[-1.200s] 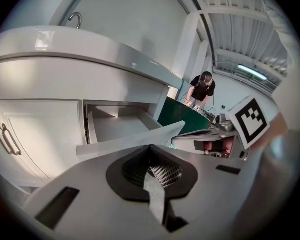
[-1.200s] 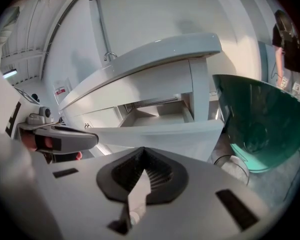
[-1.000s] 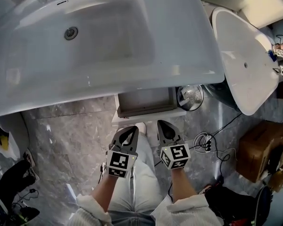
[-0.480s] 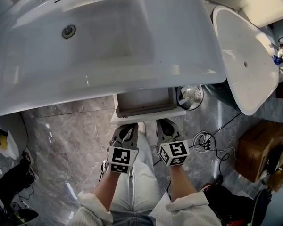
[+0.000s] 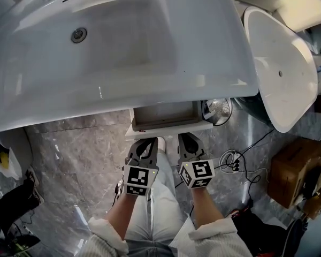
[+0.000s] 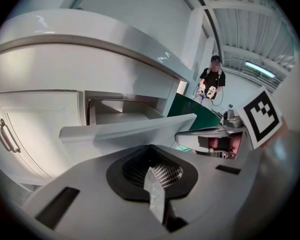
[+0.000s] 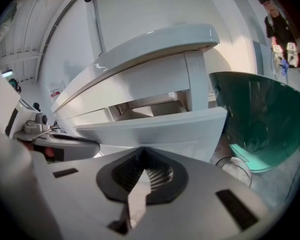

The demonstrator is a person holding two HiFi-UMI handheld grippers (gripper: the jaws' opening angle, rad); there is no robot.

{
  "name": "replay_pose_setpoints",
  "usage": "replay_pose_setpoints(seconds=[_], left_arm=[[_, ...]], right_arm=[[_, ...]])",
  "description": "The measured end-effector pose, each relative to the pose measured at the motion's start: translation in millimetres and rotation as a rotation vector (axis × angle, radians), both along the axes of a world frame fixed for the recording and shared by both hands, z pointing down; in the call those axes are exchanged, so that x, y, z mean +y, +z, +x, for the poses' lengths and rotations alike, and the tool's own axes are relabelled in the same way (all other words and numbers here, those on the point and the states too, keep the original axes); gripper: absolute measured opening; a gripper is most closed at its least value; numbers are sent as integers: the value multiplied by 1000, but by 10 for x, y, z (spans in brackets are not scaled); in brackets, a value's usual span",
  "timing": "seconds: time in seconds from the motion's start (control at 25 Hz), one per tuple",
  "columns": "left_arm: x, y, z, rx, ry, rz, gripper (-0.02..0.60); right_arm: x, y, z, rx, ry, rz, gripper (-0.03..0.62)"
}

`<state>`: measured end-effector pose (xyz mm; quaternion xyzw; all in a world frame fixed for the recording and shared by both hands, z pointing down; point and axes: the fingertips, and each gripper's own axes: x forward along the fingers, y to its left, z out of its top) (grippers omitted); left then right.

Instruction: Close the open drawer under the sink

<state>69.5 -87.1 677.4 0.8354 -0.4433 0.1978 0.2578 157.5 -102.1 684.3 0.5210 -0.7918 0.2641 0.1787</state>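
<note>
Drawer is pulled out below the sink, rear part hidden under the basin. Left gripper and right gripper both have jaws closed together, gripping nothing, tips right at the white front panel; actual contact hard to confirm. Grey interior shows behind the front.

I observe a grey marble floor. Directly on it lie a cardboard box, a cable bundle and a dark bag.
</note>
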Motion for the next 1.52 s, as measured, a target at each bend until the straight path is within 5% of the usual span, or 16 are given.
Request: replay_pose_setpoints(seconds=[1.52], left_arm=[[-1083, -102, -100, -46, -3, 134, 15]], right_arm=[[-1084, -46, -164, 53, -84, 80, 8]])
